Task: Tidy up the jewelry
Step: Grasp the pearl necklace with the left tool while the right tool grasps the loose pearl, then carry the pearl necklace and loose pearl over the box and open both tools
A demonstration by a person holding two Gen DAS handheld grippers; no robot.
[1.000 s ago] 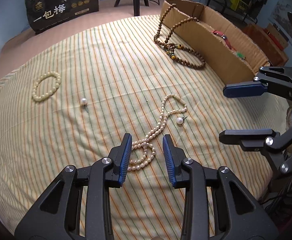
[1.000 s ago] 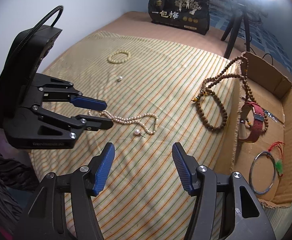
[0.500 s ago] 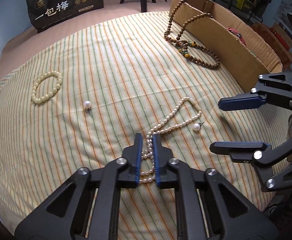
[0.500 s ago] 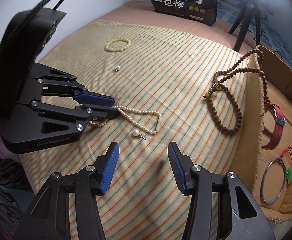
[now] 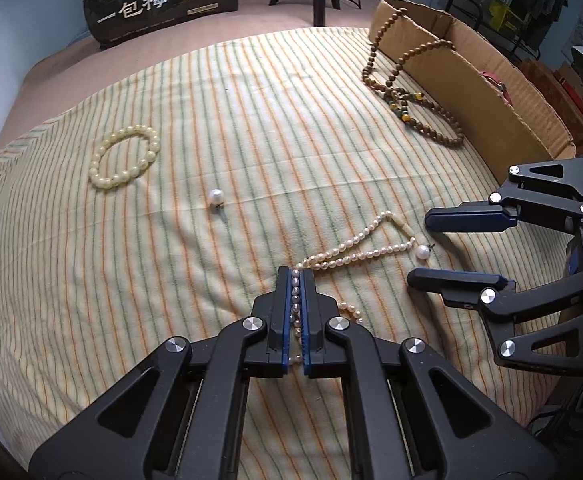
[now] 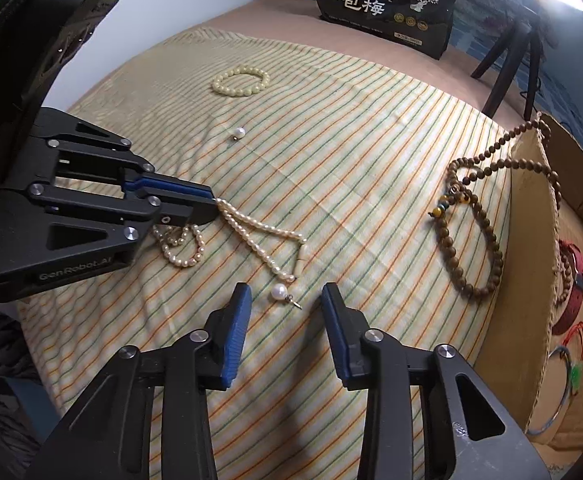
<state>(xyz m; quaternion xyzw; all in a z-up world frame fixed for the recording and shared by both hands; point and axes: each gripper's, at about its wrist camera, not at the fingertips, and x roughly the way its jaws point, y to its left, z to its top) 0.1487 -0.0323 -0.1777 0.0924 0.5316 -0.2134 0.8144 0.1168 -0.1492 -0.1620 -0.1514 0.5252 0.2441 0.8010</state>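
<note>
Pearl necklace [image 5: 355,250]: on striped cloth [image 5: 251,120], one end clamped in left gripper [image 5: 296,280] jaws. Right gripper [image 6: 285,300]: jaws closing, half-wide, around loose pearl earring [image 6: 279,292], pads not touching.

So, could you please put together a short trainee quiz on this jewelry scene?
1. True or false: the left gripper is shut on the pearl necklace.
2. Which item lies just ahead of the right gripper? A) pearl earring B) cream bead bracelet C) metal bangle
3. Fill in: the brown bead necklace hangs over the wall of the ____ box.

Key: 1 true; 2 A; 3 cardboard
</note>
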